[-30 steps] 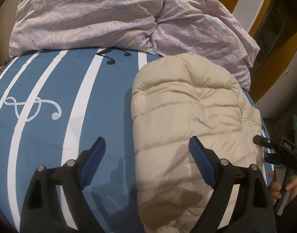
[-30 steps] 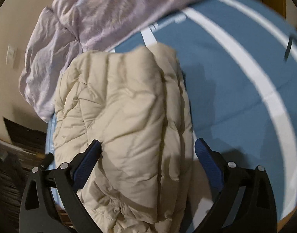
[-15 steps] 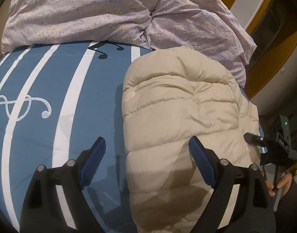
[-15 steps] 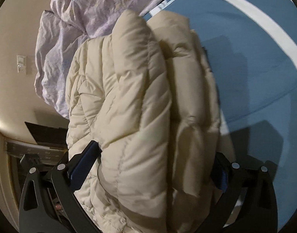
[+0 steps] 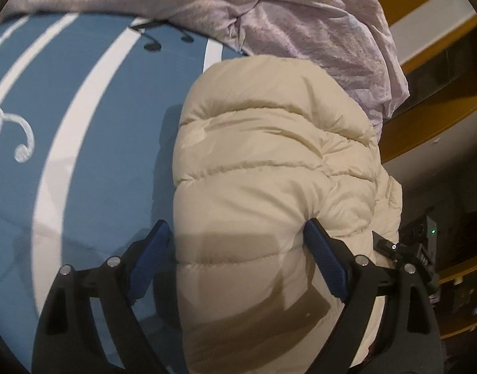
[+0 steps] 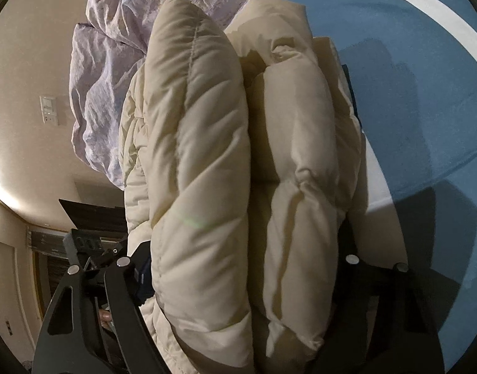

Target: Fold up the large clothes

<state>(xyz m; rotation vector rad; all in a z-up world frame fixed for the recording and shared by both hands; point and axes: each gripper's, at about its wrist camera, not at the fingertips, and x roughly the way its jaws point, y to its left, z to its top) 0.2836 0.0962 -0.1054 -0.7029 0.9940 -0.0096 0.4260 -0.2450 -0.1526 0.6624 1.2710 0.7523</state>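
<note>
- While no readable writing is showing, the bed [image 5: 92, 168] is carrying only white stripes, a treble clef and black music notes on its blue cover.
- Left tool [image 5: 236, 254] is standing wide open, straddling the near end of the folded cream coat [image 5: 269, 162]; its right pad is pressing into the padding, its left pad sitting just beside the edge.
- Right tool [image 6: 241, 280] is closing on the coat's thick folds [image 6: 207, 162], which are bulging between its jaws.
- Coat is lying along the bed's edge, below the lilac duvet [image 5: 300, 15].
</note>
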